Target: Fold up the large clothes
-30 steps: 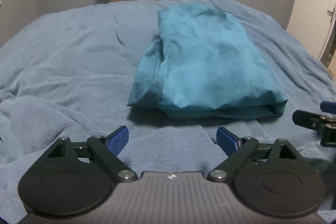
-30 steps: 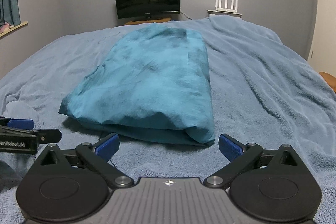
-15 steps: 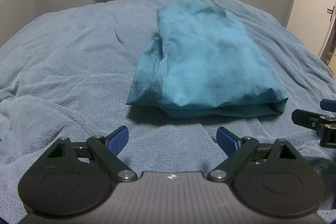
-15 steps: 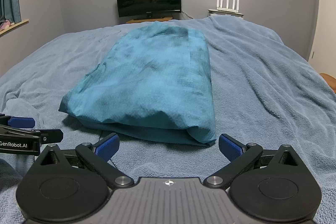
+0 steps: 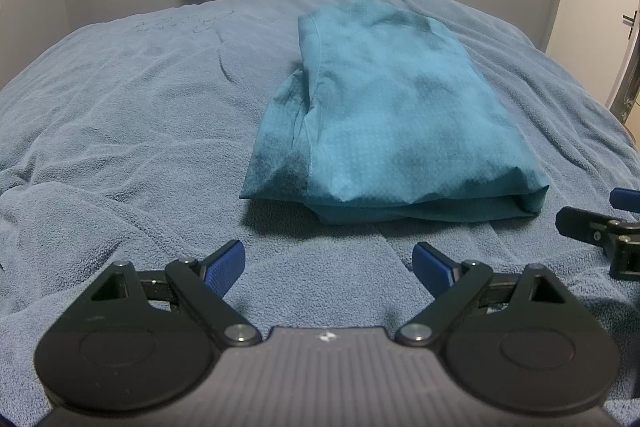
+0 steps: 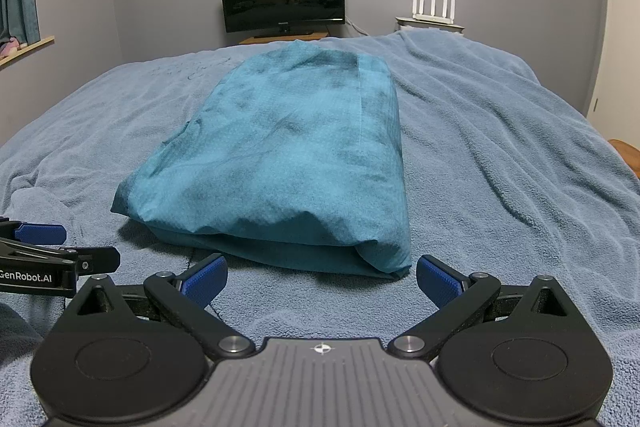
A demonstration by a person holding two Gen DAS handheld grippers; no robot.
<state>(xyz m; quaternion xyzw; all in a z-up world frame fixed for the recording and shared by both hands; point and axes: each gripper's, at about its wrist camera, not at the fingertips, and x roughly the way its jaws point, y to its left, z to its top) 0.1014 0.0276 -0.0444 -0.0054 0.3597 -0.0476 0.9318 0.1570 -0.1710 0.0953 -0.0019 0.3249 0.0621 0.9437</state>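
Blue terry blanket covers the bed across the whole frame. Low in the left wrist view, the left hand-held gripper stands released, its blue pads wide apart over bare blanket. Right of centre lies the folded teal garment, flat on the bed, its near edge just beyond the pads. In the right wrist view the right hand-held gripper is likewise released, with the garment's near edge just ahead of it.
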